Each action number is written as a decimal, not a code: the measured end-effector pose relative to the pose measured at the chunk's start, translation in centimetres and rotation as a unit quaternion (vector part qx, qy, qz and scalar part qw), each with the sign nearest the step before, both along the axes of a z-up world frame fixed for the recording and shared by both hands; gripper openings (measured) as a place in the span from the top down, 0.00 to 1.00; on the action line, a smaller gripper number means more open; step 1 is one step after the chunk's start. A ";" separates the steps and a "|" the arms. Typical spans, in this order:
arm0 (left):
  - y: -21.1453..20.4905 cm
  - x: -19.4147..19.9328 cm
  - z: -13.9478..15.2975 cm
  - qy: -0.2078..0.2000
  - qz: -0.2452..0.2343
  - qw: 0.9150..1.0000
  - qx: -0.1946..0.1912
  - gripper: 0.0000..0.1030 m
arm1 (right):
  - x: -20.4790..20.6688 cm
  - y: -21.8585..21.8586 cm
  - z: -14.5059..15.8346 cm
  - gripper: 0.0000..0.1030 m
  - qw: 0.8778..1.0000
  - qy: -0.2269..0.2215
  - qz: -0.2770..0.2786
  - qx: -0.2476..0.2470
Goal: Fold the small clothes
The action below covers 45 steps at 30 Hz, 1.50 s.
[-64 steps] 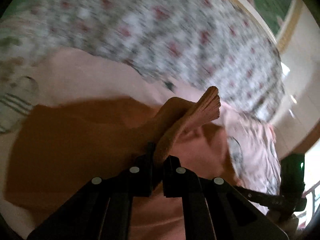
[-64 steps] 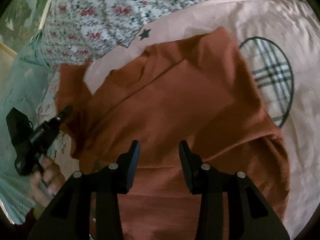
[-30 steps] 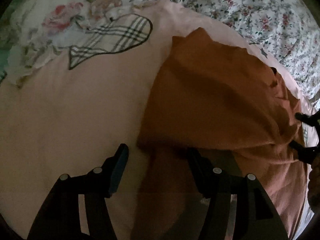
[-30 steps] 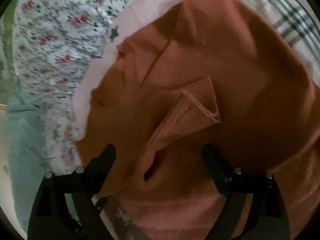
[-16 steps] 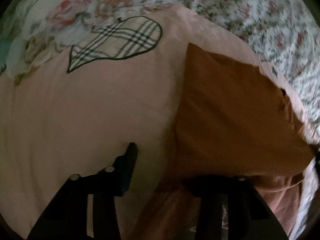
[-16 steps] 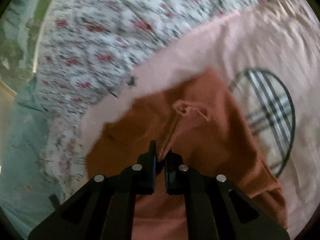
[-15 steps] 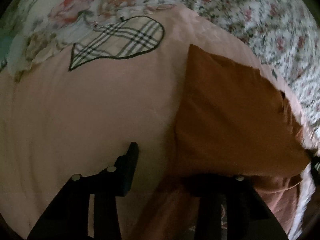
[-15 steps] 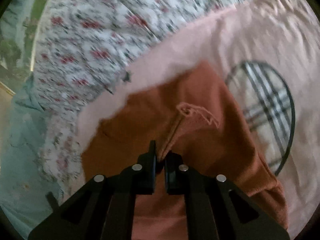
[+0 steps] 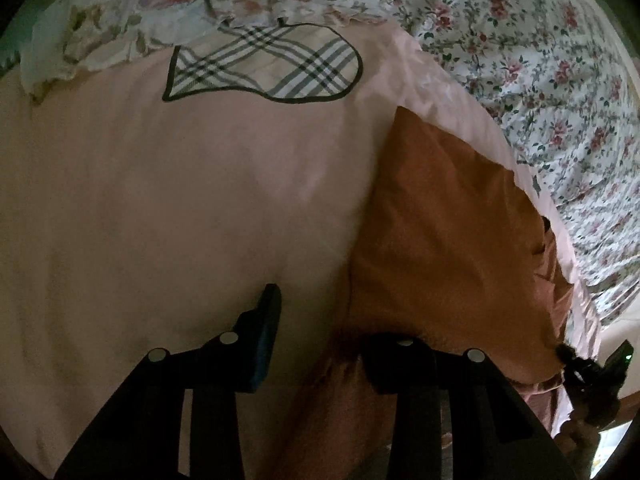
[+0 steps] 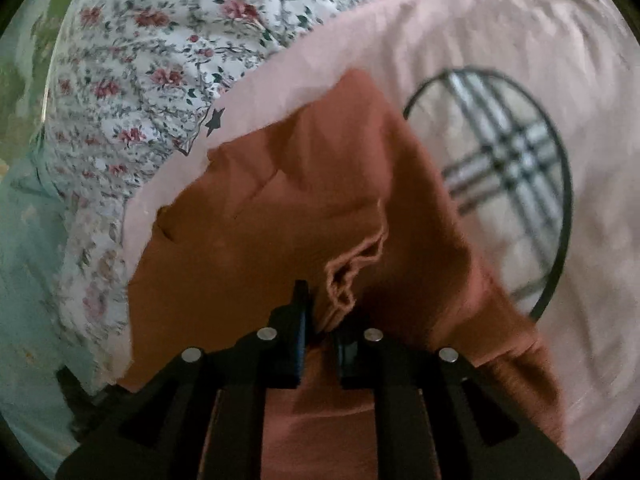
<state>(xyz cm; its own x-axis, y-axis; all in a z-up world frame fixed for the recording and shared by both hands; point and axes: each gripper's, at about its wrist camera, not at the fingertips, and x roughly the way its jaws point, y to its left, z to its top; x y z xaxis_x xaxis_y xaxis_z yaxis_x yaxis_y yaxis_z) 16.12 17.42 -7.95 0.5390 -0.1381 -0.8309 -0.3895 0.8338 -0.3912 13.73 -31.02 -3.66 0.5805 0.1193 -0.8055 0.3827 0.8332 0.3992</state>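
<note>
Both wrist views look steeply down, close above the pink sheet [image 9: 180,200]. The left view faces the sheet beside the orange garment [image 9: 448,240]; the right view sits directly over it. Both share the garment, the sheet and the floral bedspread [image 10: 160,60] beyond.

We see both views as dim round fisheye circles with black corners and strong bending toward the rims. In the left wrist view the lower half lies in deep shadow, and the floral sheet [image 9: 540,80] at upper right is brightest and sharp; a pale glare sits at the far lower right edge. The right wrist view is softer, with motion smear on the plaid circle [image 10: 504,176] at right and on the floral print at upper left.
</note>
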 end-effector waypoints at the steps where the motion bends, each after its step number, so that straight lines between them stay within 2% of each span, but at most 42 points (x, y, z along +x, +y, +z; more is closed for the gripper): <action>1: 0.0 0.1 0.0 0.000 -0.001 1.000 0.000 0.63 | 0.1 -0.1 -0.5 0.88 1.000 0.018 0.000 -0.012; 3: -0.2 0.2 0.1 0.003 -0.005 1.000 0.005 0.63 | -0.1 -0.5 -1.2 0.91 0.999 0.036 0.002 -0.020; 7: 0.0 -0.1 0.2 0.009 -0.011 1.000 -0.001 0.63 | -1.3 -1.0 0.0 0.88 0.999 0.037 -0.016 -0.034; 9: 0.0 -0.7 0.4 0.011 -0.013 1.000 -0.002 0.63 | -2.2 -1.5 0.9 0.88 0.998 0.031 -0.027 -0.040; 12: -0.2 -2.1 1.1 0.012 -0.023 1.000 0.006 0.63 | -4.0 -2.0 2.4 0.87 0.999 0.013 -0.030 -0.024; 13: -0.2 -2.7 1.2 0.012 -0.027 1.000 0.006 0.63 | -4.6 -1.9 2.8 0.84 0.999 0.009 -0.026 -0.020; 15: -0.3 -4.1 1.6 0.012 -0.038 0.999 0.002 0.62 | -5.7 -1.6 3.6 0.68 1.000 0.005 -0.017 -0.017; 16: -0.4 -4.8 1.7 0.013 -0.045 0.999 -0.004 0.59 | -6.2 -1.3 3.8 0.57 1.000 0.005 -0.013 -0.016; 17: -0.5 -5.6 1.8 0.015 -0.054 0.998 -0.010 0.54 | -7.0 -1.0 4.0 0.54 1.000 0.003 -0.006 -0.013; 20: -0.6 -8.7 2.2 0.018 -0.075 0.997 -0.020 0.44 | -8.6 -0.2 4.2 0.54 1.000 0.001 0.017 0.000; 23: -0.9 -11.7 1.9 0.028 -0.095 0.994 -0.036 0.38 | -10.8 0.6 4.5 0.54 0.999 0.001 0.042 0.006; 28: -2.0 -17.2 0.6 0.051 -0.135 0.988 -0.053 0.37 | -15.3 1.1 4.3 0.54 0.997 0.012 0.070 0.013; 31: -3.0 -19.9 0.1 0.051 -0.161 0.984 -0.064 0.35 | -18.3 0.9 4.0 0.54 0.997 0.032 0.075 0.012; 34: -3.8 -22.1 -0.2 0.046 -0.182 0.978 -0.091 0.38 | -21.8 0.3 3.9 0.54 0.996 0.048 0.071 0.006; 36: -4.3 -23.3 -0.4 0.045 -0.196 0.975 -0.097 0.49 | -24.1 -0.3 3.8 0.54 0.996 0.057 0.062 0.009; 37: -4.5 -23.6 -0.5 0.047 -0.200 0.974 -0.097 0.59 | -25.2 -0.7 3.6 0.54 0.996 0.061 0.057 0.013; 38: -4.6 -24.2 -0.7 0.049 -0.204 0.973 -0.094 0.66 | -26.4 -1.0 3.4 0.54 0.996 0.066 0.052 0.019; 39: -4.8 -24.3 -0.8 0.049 -0.204 0.973 -0.093 0.69 | -27.2 -1.2 3.1 0.54 0.996 0.071 0.049 0.025; 42: -4.3 -25.0 -1.0 0.054 -0.205 0.971 -0.109 0.69 | -29.3 -0.7 2.0 0.54 0.994 0.084 0.057 0.048; 45: -4.2 -25.0 -1.3 0.064 -0.206 0.968 -0.129 0.63 | -30.0 0.6 1.1 0.54 0.992 0.083 0.078 0.057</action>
